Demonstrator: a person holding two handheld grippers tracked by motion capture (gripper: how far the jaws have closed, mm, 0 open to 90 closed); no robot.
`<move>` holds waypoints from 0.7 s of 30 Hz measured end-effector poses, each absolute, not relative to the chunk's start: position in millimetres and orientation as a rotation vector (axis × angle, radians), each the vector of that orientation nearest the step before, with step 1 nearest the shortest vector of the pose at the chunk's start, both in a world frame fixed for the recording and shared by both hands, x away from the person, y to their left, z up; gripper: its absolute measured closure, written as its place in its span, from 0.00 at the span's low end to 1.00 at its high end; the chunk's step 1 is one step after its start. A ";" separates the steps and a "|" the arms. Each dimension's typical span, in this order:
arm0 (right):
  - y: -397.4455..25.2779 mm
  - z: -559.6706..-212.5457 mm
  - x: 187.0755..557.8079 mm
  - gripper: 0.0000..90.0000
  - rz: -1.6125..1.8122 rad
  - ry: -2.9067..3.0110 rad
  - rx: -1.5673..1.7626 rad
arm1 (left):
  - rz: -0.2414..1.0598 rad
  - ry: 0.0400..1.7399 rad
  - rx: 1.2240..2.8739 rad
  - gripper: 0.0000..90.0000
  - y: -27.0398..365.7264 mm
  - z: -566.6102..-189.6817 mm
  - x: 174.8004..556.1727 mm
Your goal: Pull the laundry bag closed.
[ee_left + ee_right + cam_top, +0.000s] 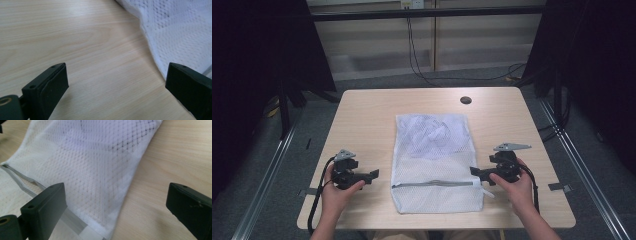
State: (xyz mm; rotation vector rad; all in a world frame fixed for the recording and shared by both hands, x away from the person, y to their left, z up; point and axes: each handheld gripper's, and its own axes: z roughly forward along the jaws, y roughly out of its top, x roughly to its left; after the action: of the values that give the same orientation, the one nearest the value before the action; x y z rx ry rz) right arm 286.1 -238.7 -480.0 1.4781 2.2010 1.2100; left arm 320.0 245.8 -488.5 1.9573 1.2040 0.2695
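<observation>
White mesh laundry bag lies flat at the middle of the wooden table, long axis running away from the person, toward the far edge. A grey zipper crosses the bag near its near end, square to that axis; its white pull tab appears to sit at the bag's right edge. Something pale shows through the mesh at the far half (contents not identifiable).

Left gripper rests on the table just beside the bag's left edge, jaws pointing inward at the zipper line. In the left gripper view its jaws stand wide apart with bare table between them; the bag's edge lies ahead and to one side, not touched. Holds nothing.

Right gripper sits at the bag's right edge, level with the zipper end, so it is the nearer one to the pull. In the right gripper view its jaws are also spread wide, nothing clamped; the zipper tape runs under one jaw and the bag's side hem lies between the two.

Judgement: coming move likely turns on the right gripper closing at the zipper end.
</observation>
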 end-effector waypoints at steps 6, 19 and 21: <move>-229.4 -477.4 288.9 0.02 1.258 2.216 1.481 | 0.223 1.203 1.935 0.05 248.5 -484.4 319.0; -199.3 -465.4 278.9 0.07 1.229 2.271 1.409 | 0.177 1.205 1.919 0.05 244.8 -480.1 316.3; -196.7 -464.8 278.9 0.07 1.235 2.280 1.403 | 0.174 1.203 1.924 0.05 243.8 -479.7 316.3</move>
State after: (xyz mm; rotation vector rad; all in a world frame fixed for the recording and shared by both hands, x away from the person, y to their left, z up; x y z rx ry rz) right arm 278.9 -196.7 -464.8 1.4033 2.2797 1.2347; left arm 316.3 243.8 -479.7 1.9238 1.2025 0.1739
